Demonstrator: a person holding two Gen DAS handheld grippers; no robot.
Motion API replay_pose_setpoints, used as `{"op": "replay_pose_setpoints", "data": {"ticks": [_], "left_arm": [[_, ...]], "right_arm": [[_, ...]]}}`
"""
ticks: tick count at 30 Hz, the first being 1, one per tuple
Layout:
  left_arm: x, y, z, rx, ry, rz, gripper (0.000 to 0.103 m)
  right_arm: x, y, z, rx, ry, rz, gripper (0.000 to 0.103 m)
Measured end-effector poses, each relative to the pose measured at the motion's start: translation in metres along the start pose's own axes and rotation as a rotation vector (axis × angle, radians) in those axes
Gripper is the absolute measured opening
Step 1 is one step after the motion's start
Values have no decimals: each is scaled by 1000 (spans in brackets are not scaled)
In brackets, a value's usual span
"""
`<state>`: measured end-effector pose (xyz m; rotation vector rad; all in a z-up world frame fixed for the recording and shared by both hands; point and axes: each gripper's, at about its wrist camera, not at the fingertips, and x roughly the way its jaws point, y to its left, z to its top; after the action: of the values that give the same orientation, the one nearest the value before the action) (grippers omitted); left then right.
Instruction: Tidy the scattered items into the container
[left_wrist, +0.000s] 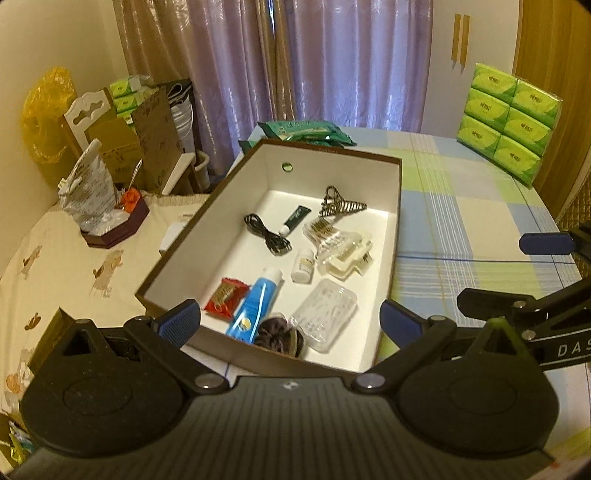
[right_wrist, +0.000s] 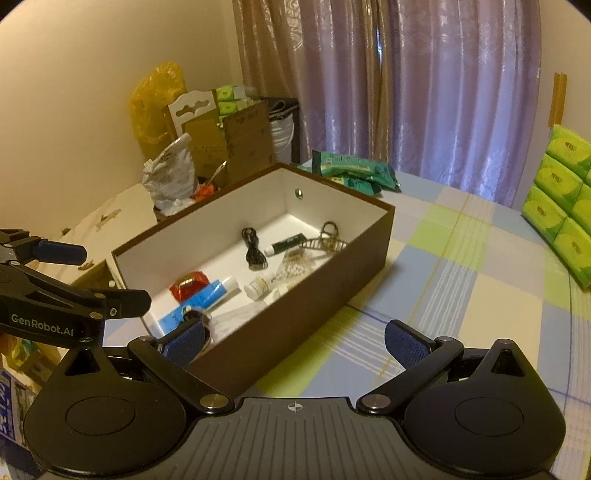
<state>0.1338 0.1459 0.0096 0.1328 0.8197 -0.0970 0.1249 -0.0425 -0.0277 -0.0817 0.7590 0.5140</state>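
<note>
Both empty claws (left_wrist: 290, 323) (right_wrist: 293, 341) spread wide above the item-filled box (left_wrist: 393, 229).

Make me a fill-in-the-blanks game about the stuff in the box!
1. The brown box is ____ on the inside.
2. The blue tube has a ____ cap.
3. The left gripper and right gripper hold ____.
4. The black cable lies ____ the box.

Missing words: white; white; nothing; inside

The left wrist camera looks down from close above the near end of the brown cardboard box with white inside (left_wrist: 391, 206). The right wrist camera sits lower, to its right side, looking left. Both see the box and purple curtains (right_wrist: 424, 85).
</note>
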Motion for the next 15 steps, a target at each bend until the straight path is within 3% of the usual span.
{"op": "replay_pose_setpoints", "data": {"ticks": [15], "left_arm": [[-9, -39, -19, -34, 35, 26, 102]], "right_arm": [[-22, -27, -27, -13, 16, 14, 101]]}}
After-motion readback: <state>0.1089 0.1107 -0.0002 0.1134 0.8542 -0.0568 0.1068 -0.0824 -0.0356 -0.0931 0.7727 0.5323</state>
